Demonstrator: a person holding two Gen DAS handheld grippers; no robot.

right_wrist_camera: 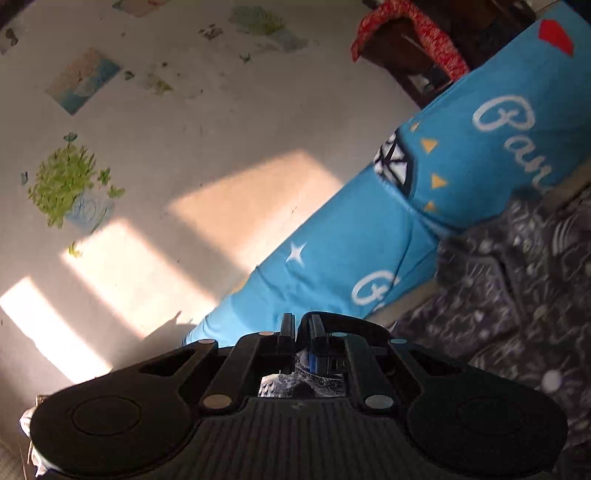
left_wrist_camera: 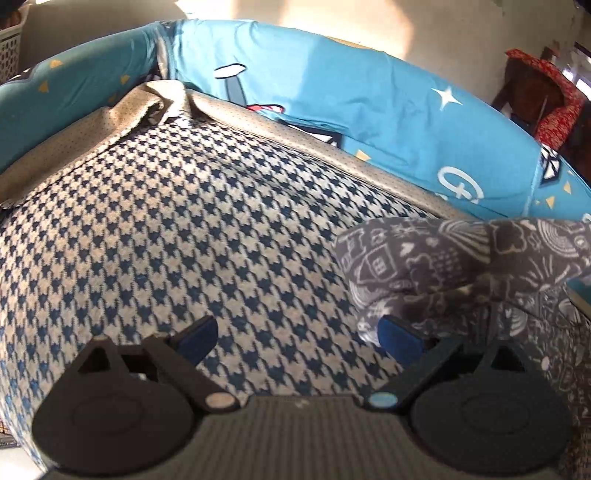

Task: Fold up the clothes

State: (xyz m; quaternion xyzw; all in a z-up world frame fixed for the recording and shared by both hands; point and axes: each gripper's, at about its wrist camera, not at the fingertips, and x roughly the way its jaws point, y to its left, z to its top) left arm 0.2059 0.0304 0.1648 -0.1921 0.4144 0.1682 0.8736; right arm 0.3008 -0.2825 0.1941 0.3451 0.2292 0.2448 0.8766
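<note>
A dark grey garment with white doodle print (left_wrist_camera: 461, 266) lies bunched at the right of the houndstooth bed cover (left_wrist_camera: 184, 240). My left gripper (left_wrist_camera: 299, 336) stands open low over the cover. Its right finger (left_wrist_camera: 399, 338) touches the garment's near edge, and nothing is pressed between the pads. My right gripper (right_wrist_camera: 303, 328) is shut, with a fold of the same garment (right_wrist_camera: 517, 295) pinched between its fingers. That cloth shows under the closed jaws and trails off blurred to the right. The gripper is raised and points toward the wall.
Blue printed pillows (left_wrist_camera: 332, 85) (right_wrist_camera: 369, 240) line the far side of the bed against a sunlit wall (right_wrist_camera: 184, 147) with stickers. A wooden chair draped in red cloth (left_wrist_camera: 546, 96) (right_wrist_camera: 417, 33) stands beyond them. A white basket (left_wrist_camera: 9, 48) sits at the far left.
</note>
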